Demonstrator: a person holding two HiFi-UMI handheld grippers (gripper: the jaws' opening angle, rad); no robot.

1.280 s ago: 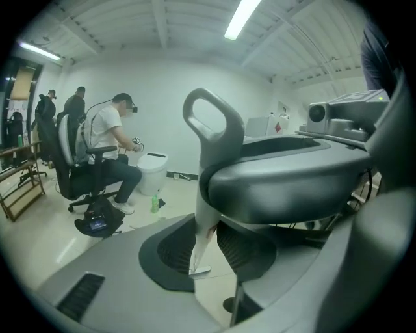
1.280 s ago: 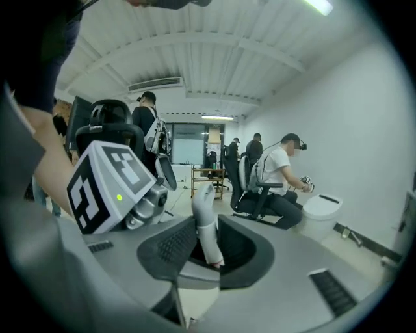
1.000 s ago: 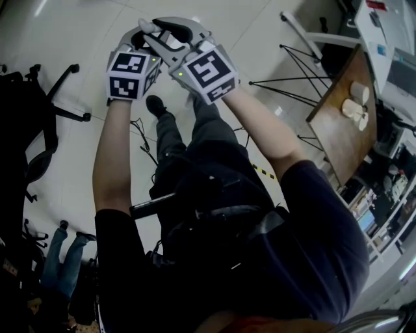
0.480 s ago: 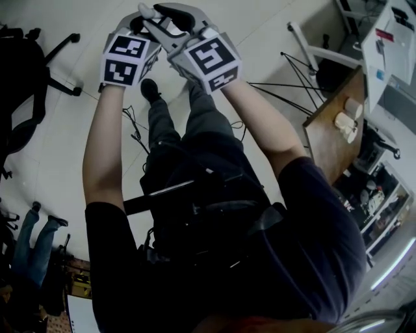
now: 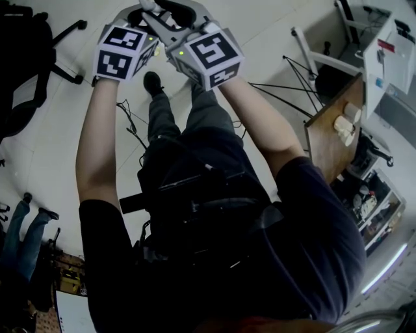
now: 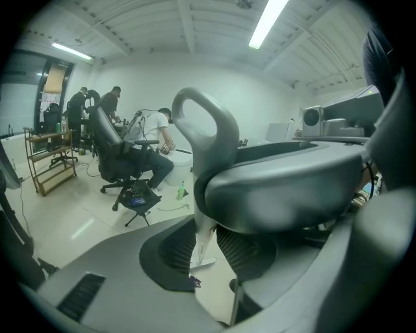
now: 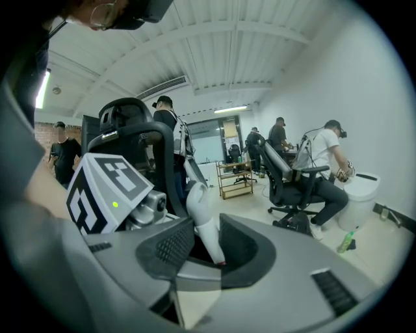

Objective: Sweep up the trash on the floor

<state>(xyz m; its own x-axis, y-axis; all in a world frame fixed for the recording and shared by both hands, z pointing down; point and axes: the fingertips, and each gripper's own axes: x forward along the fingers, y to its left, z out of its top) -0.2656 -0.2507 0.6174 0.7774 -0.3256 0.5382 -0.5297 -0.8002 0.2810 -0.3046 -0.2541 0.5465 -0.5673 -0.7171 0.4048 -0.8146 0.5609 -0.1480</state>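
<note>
In the head view my left gripper (image 5: 133, 16) and right gripper (image 5: 185, 16) are held close together at the top, above the person's legs. In the left gripper view, a grey looped handle (image 6: 203, 127) narrows to a pale stem between the pads, and my left gripper (image 6: 205, 250) is shut on it. In the right gripper view, my right gripper (image 7: 208, 250) is shut on a white handle (image 7: 200, 208) that leans up out of its jaws. A small dark scrap (image 6: 194, 281) lies on the pale floor (image 6: 97, 214) just ahead.
A black office chair (image 5: 26, 58) stands at the left and a wooden table (image 5: 328, 140) with paper cups (image 5: 344, 123) at the right. Cables (image 5: 130, 123) trail on the floor. Seated people, another chair (image 6: 120, 162), a shelf cart (image 7: 237, 175) and a green bottle (image 7: 346, 242) lie ahead.
Both grippers have moved together across the floor, staying side by side. In the head view the black chair has slid up and left, and the table has shifted up at the right.
</note>
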